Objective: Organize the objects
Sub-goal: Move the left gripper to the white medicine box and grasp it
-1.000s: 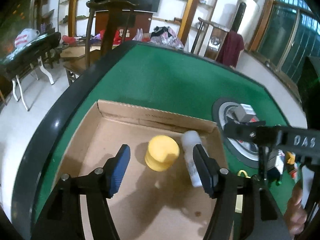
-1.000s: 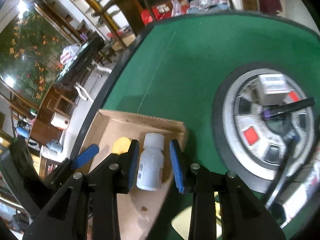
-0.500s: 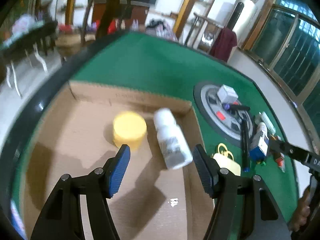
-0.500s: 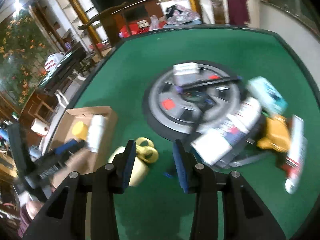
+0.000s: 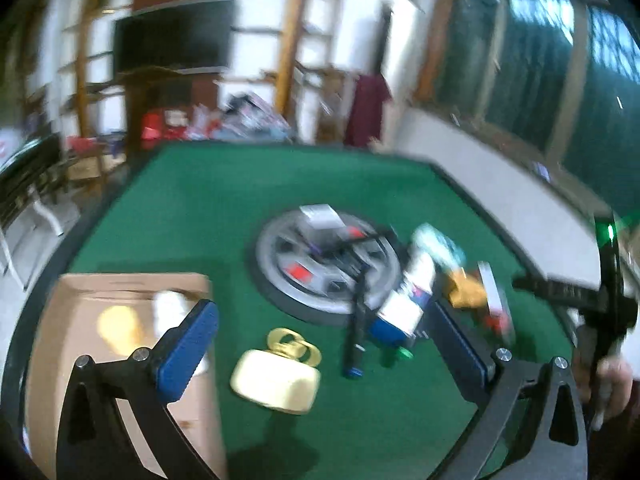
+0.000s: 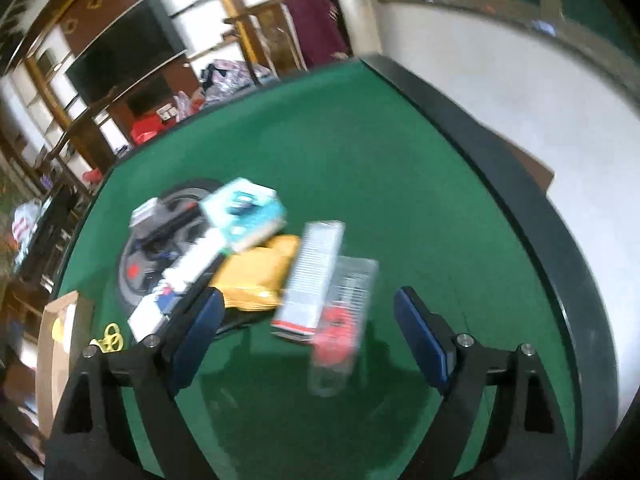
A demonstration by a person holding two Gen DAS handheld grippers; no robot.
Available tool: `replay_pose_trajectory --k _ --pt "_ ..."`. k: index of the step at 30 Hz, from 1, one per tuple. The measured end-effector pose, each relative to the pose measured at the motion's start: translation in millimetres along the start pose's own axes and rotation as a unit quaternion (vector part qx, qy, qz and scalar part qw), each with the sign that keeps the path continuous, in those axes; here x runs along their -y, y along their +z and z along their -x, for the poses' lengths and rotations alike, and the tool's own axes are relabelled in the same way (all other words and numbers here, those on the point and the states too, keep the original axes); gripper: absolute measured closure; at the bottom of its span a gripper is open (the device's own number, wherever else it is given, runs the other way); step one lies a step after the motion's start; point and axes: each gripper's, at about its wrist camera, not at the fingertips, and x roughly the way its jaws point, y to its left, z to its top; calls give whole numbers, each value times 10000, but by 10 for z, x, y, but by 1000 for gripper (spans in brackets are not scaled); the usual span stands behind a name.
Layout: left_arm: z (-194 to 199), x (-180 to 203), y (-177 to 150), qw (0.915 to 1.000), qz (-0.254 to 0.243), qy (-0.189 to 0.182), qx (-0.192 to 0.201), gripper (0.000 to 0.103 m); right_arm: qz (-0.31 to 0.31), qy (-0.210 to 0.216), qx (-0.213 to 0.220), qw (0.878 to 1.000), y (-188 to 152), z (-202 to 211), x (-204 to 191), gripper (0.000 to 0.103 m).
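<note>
left hand-held gripper (image 5: 324, 344) released | right hand-held gripper (image 6: 308, 332) released | clutter blurred (labels unreadable)

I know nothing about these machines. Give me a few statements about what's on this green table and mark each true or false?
1. The left tool is wide open and holds nothing. True.
2. The cardboard box holds nothing. False: a yellow item and a white one lie in it.
3. The cream padlock lies on the green felt, outside the box. True.
4. The right tool is clamped on the red-and-clear package. False: it is open, with the package lying between its fingers.
</note>
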Motion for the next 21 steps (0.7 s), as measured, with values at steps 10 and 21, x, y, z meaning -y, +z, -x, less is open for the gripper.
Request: replay_pose_trajectory --k 10,21 --pt "-795 384 16 9949 -518 452 -734 1 -5 378 129 9992 26 -283 77 16" --pt "-1347 898 86 9869 -900 -298 -1308 49 -288 552 181 9979 1 -338 222 16"
